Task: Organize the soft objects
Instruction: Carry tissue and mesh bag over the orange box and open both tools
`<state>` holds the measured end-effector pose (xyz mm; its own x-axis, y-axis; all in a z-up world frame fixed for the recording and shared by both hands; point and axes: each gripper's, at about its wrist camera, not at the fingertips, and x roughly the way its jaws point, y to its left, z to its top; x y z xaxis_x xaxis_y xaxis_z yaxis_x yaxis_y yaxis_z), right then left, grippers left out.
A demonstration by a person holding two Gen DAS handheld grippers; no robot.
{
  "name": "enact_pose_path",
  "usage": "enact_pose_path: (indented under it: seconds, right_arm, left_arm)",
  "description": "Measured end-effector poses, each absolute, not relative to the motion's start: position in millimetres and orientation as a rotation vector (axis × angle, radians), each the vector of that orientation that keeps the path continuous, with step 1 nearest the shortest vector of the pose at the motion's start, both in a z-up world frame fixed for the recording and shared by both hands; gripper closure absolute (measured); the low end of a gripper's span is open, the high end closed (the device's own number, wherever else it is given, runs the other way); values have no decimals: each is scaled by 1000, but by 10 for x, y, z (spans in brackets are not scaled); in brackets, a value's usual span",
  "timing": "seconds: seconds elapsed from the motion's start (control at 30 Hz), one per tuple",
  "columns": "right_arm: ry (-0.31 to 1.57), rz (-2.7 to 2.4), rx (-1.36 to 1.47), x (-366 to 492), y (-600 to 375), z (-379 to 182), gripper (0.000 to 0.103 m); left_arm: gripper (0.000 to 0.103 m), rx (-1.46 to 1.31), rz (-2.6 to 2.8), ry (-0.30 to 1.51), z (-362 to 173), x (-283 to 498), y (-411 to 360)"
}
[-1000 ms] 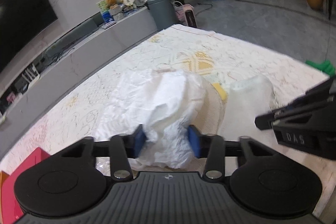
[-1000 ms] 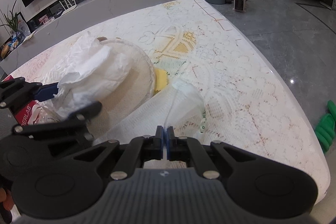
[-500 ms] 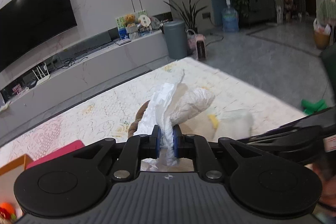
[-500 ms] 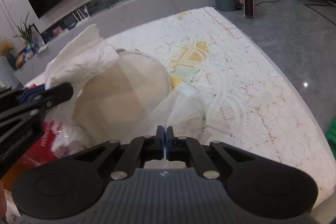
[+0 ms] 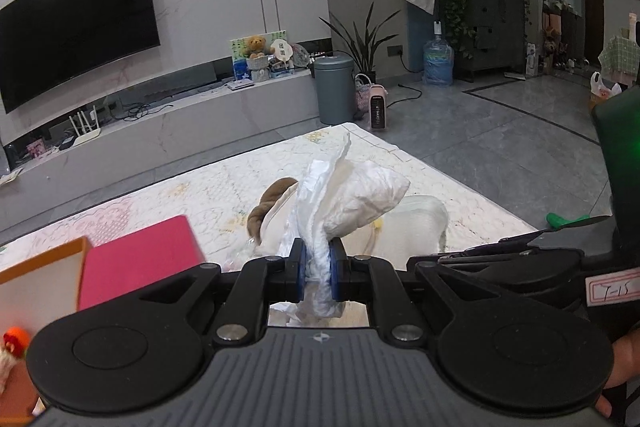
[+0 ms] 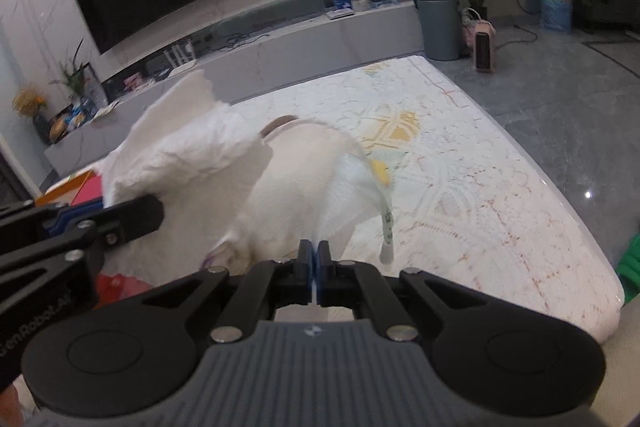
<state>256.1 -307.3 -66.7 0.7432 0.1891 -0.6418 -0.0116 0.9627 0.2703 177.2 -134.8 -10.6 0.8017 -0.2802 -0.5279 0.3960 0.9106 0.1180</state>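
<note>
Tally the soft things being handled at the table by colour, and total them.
White: 2, crumpled paper in the left gripper, mesh bag in the right gripper
Beige: 1, hat
Total: 3

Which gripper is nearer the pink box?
Left. The left gripper, clamping white crumpled paper, sits just right of the pink box; the right gripper is farther right, pinching mesh fabric.

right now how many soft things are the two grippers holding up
2: a crumpled white paper-like sheet pinched in the left gripper, and a thin white mesh bag in the right gripper. Others may be hidden.
</note>
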Motion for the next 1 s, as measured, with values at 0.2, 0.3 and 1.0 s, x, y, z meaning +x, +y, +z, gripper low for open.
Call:
enact_pose_path:
  seconds: [0.2,0.3,1.0]
  right_arm:
    - [711,152,204,2299,-2839,-483,103]
    - [699,174,183,2192,-2739,-387,103]
    - [580,349,89,1775,-1830,282,103]
  left_arm:
    - [91,195,-351,492,61,1489,-1168]
    - [91,189,-332,472,145,1395,-1053]
    - [91,97,-47,307,643,1112,5]
